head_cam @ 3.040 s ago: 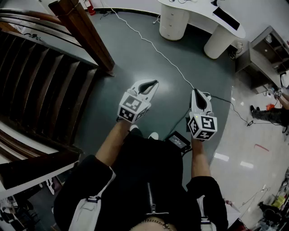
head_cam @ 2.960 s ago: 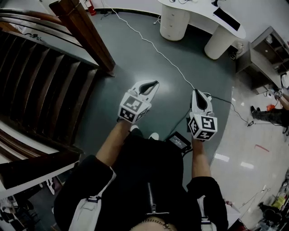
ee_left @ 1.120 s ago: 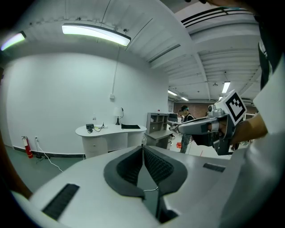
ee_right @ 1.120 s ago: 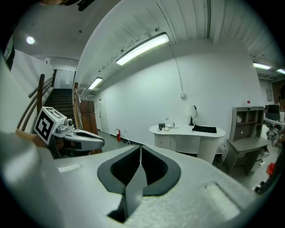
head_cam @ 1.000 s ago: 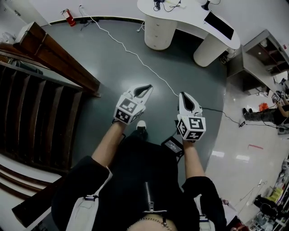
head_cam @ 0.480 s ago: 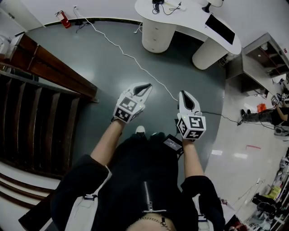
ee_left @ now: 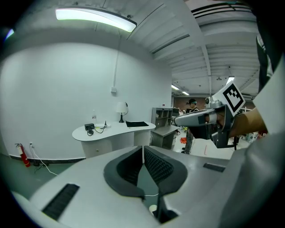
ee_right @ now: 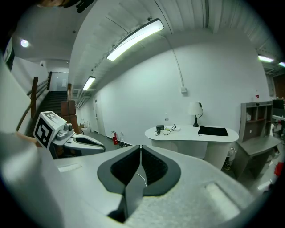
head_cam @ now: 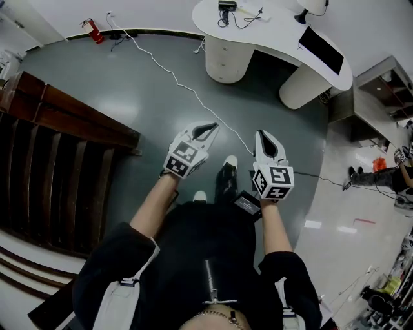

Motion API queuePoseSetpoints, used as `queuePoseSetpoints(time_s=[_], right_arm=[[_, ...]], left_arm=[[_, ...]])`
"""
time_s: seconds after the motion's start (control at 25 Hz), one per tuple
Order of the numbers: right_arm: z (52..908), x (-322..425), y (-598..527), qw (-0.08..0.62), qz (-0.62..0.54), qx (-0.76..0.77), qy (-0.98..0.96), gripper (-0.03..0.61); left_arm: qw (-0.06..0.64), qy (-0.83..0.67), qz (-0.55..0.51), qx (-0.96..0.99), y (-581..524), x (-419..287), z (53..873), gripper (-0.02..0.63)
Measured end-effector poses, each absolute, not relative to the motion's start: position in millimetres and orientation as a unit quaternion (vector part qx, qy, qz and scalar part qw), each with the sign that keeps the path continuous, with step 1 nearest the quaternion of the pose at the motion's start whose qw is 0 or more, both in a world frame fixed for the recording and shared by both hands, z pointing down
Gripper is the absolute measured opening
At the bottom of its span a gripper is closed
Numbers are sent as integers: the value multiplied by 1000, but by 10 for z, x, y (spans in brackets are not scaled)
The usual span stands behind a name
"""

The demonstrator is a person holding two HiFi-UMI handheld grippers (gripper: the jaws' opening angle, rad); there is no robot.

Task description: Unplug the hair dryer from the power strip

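Observation:
A white curved desk (head_cam: 271, 38) stands ahead across the grey floor. On its far end lies a small black device with tangled cables (head_cam: 227, 5); it is too small to tell a hair dryer or power strip. It also shows in the left gripper view as the black device (ee_left: 90, 127) and in the right gripper view as the black device (ee_right: 160, 129). My left gripper (head_cam: 213, 126) and right gripper (head_cam: 261, 134) are held side by side above the floor, well short of the desk. Both are shut with nothing between the jaws: left gripper (ee_left: 142, 147), right gripper (ee_right: 140, 146).
A white cable (head_cam: 174, 74) runs over the floor from the far wall towards my feet. A wooden staircase (head_cam: 58, 161) fills the left. A fire extinguisher (head_cam: 92, 29) stands by the wall. A grey shelf unit (head_cam: 381, 90) is at the right. A dark flat pad (head_cam: 321, 50) lies on the desk.
The person has walked towards the desk: the staircase has slid off to the left and the desk shows fuller. Both grippers stayed shut and side by side.

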State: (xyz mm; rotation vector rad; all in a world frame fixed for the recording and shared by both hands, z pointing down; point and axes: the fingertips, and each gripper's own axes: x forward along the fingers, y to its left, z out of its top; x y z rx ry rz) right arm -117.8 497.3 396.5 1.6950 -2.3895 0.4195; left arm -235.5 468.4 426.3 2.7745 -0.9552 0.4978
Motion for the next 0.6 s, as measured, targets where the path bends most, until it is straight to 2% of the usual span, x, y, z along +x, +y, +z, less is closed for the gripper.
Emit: queuePoseSetpoints(time_s=[0.6], right_arm=[[3766, -183, 3096, 72, 142, 539, -827, 5]], left_arm=[[87, -358, 190, 910, 3002, -1514, 4205, 20]])
